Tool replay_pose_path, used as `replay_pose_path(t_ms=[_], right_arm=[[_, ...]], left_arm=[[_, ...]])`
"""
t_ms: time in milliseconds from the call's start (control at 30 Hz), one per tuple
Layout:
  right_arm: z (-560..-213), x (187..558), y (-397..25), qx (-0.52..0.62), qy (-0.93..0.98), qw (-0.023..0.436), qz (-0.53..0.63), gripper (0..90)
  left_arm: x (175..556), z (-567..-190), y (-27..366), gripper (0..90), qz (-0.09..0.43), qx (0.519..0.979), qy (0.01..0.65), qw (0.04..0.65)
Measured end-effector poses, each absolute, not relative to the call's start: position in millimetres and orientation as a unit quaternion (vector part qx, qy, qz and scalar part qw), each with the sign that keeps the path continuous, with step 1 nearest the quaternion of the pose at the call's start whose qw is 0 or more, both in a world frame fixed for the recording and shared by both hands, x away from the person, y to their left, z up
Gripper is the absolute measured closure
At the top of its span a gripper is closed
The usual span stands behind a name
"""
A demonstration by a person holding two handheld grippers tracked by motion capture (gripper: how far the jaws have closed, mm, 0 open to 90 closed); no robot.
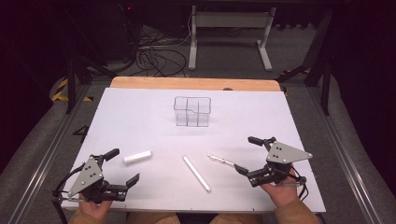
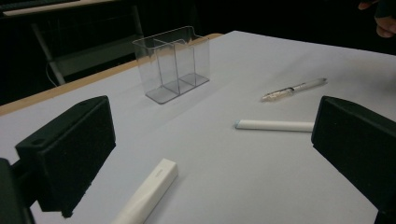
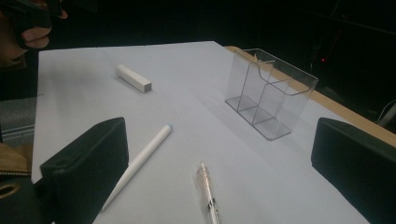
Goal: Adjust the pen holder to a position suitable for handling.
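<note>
Two grippers wait wide open and empty: the left gripper [image 1: 122, 167] sits nearest the white block [image 1: 137, 157], whose long axis runs nearly straight ahead between its jaws, while the right gripper [image 1: 249, 155] flanks the clear pen [image 1: 221, 160].

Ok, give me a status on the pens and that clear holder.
Nothing looks done yet: the clear holder stands with nothing in its compartments. Nothing is in hand either; the left gripper and right gripper are both open, holding nothing. Everything is left, it seems: the short white piece, the long white pen and the clear pen all lie loose on the white board, apart from the holder.
</note>
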State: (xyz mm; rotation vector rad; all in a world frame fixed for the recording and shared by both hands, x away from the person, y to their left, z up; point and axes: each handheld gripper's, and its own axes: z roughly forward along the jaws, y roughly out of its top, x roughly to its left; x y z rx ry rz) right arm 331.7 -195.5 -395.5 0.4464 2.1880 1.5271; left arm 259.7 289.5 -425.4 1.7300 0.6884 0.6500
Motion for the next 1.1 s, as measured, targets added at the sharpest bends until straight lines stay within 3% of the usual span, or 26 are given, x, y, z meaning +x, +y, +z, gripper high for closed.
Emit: replay_pose_path(t_ms=[700,867,1100], right_arm=[[-379.5,346.9,-172.5,0.138,0.8,0.213,0.543,4.8],[-369.7,350.0,-167.7,0.136,0.815,0.205,0.525,13.8],[-359.3,356.7,-156.4,0.12,0.83,0.209,0.503,18.9]], left_arm=[[259.5,-425.5,290.2,0.4,0.274,0.731,0.291,0.553],[259.5,-425.5,290.0,0.4,0.274,0.731,0.291,0.553],[259.7,-425.4,291.0,0.4,0.275,0.732,0.289,0.552]])
